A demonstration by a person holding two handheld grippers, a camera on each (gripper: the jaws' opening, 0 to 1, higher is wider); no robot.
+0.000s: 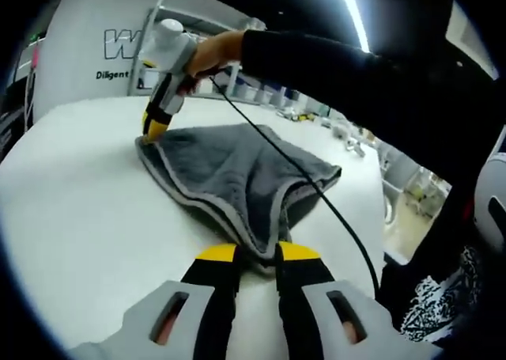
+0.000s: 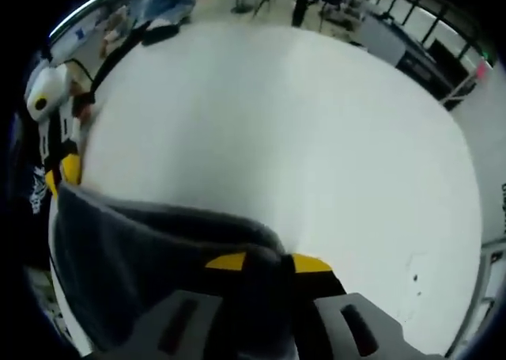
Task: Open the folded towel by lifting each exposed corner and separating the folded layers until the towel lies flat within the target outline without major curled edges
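Grey towel (image 1: 237, 170) lying folded and rumpled on the white table (image 1: 79, 210), pale-edged layers draped toward the near corner, far corner raised slightly. Near corner pinched between the yellow-tipped jaws of the left gripper (image 1: 258, 253), clenched on the cloth; far corner clamped likewise by the right gripper (image 1: 156, 128), held by a hand (image 1: 209, 53) in a dark sleeve, black cable (image 1: 316, 187) trailing across the towel. From the right gripper view, right gripper (image 2: 269, 263) closed on dark fabric, left gripper (image 2: 63, 170) at the towel's opposite corner.
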